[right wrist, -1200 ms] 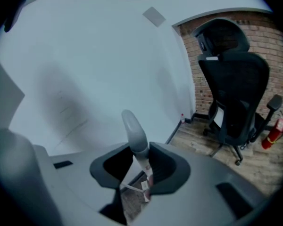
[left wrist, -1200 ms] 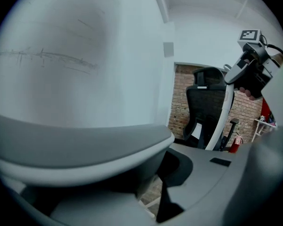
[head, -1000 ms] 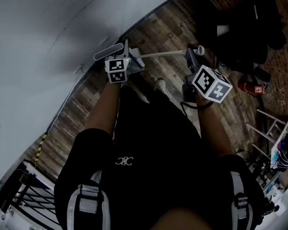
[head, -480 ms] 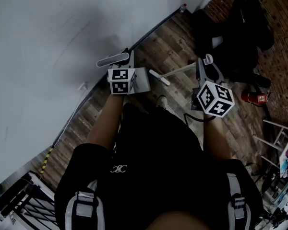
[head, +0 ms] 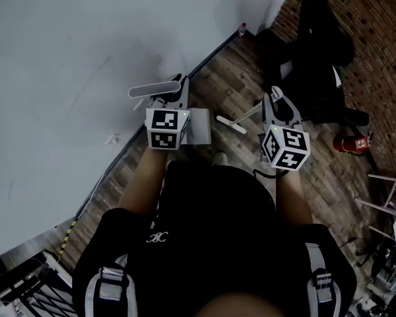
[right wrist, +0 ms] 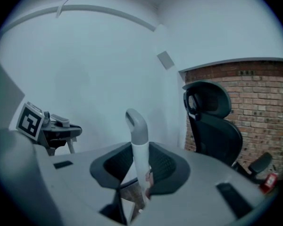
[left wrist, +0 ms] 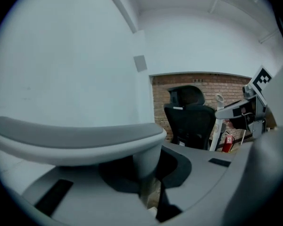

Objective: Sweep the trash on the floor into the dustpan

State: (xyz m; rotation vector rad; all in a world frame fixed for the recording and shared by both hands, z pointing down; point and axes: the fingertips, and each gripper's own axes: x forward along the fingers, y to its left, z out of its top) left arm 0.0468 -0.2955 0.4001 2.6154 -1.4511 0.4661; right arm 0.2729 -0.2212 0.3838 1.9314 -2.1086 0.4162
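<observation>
My left gripper (head: 171, 99) is shut on the stem of a grey dustpan, whose curved handle (head: 155, 88) sticks out above the jaws and whose pan (head: 199, 125) hangs beside the marker cube. In the left gripper view the handle (left wrist: 80, 138) spans the frame over the shut left gripper (left wrist: 151, 173). My right gripper (head: 274, 108) is shut on a small broom; its white lower end (head: 231, 125) points toward the dustpan. In the right gripper view the broom's grey-tipped handle (right wrist: 137, 131) stands up between the jaws of the right gripper (right wrist: 137, 173). No trash shows.
A white wall fills the left and top. Wood plank floor (head: 231, 78) runs along it. A black office chair (head: 317, 51) stands at the upper right against a brick wall, with a red fire extinguisher (head: 348, 142) lying near it. My shoe (head: 219, 157) shows between the grippers.
The broom's white end has drawn back from beside the dustpan handle toward the right gripper. Both grippers sit lower in the head view, and the pan now shows beside the left cube.
</observation>
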